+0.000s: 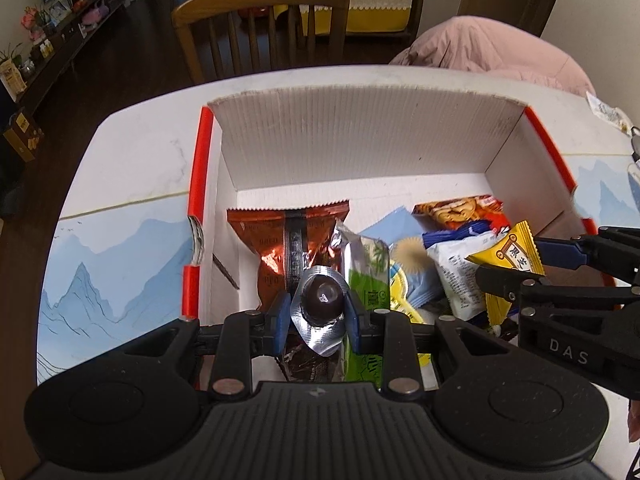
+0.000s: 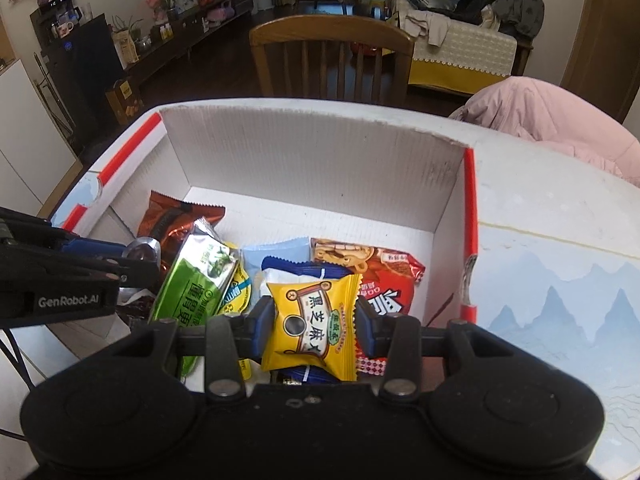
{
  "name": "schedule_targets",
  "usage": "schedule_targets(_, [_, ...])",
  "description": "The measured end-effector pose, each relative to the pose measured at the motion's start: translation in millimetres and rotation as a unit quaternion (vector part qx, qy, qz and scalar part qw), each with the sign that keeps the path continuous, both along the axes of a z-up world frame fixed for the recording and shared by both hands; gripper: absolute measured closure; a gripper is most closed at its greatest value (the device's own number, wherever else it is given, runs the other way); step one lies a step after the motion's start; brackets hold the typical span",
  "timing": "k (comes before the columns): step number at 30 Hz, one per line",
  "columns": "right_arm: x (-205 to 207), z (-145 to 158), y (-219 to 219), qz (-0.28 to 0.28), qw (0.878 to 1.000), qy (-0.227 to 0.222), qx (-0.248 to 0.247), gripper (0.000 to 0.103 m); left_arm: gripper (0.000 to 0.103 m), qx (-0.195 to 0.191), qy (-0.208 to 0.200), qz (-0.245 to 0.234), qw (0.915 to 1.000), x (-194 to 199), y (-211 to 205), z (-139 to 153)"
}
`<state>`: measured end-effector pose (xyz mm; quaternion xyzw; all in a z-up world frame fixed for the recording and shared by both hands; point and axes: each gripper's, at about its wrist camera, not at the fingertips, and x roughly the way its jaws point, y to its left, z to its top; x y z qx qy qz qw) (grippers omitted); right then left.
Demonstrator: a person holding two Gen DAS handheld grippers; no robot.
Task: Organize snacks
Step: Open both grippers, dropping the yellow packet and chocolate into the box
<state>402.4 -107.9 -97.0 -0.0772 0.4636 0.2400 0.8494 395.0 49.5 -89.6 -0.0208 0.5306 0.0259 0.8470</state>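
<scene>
- The cardboard box (image 1: 360,136) stands open-topped on the table (image 1: 132,152), its tall back wall on the far side. This leaves the near edge as the easy way in for both tools.
- The snacks already in the box are piled along its near half; the far half of the floor is bare. Judged from this, the box is the collecting place and new items go onto or beyond the pile.
- The left gripper (image 1: 318,312) is clamped on a foil-wrapped chocolate (image 1: 320,300). The blue pads press the foil edges from left and right, so the dark dome faces up and takes no squeeze.
- This chocolate hangs above the near left part of the box, over the brown packet (image 1: 288,240) and just beside the green packet (image 1: 368,272).
- The right gripper (image 2: 316,320) is closed on a yellow packet (image 2: 312,320), pinching it across its width with the printed face up. The grip is at the middle, which keeps the soft packet from drooping.
- The yellow packet sits above the near right part of the pile, over a blue-and-white packet (image 2: 296,268) and beside the red packet (image 2: 384,280).
- Both tools point forward and slightly downward across the near edge, side by side and near each other, left tool on the left.
- Whether the items are being set down or lifted out cannot be told.
</scene>
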Motion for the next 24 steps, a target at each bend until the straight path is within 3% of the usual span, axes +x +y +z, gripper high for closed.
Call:
schedule_targets(6, [0.1, -5.0, 0.4, 0.006, 1.000, 0.008, 0.001, 0.061, 0.075, 0.001, 0.012, -0.004, 0.9999, -0.7, -0.8, -9.3])
schedule_targets(18, [-14.3, 8.8, -5.5, -0.005, 1.000, 0.013, 0.009, 0.059, 0.073, -0.006, -0.004, 0.003, 1.0000, -17.7, 2.1, 7.5])
schedule_targets(22, [-22.3, 17.2, -9.8, -0.013, 1.000, 0.006, 0.016, 0.057, 0.058, -0.013, -0.019, 0.004, 0.9997, -28.2, 3.0, 17.8])
schedule_targets(24, [-28.1, 23.4, -11.4, -0.014, 1.000, 0.000, 0.023, 0.054, 0.057, -0.015, -0.027, 0.003, 0.9995, -33.8, 2.4, 23.6])
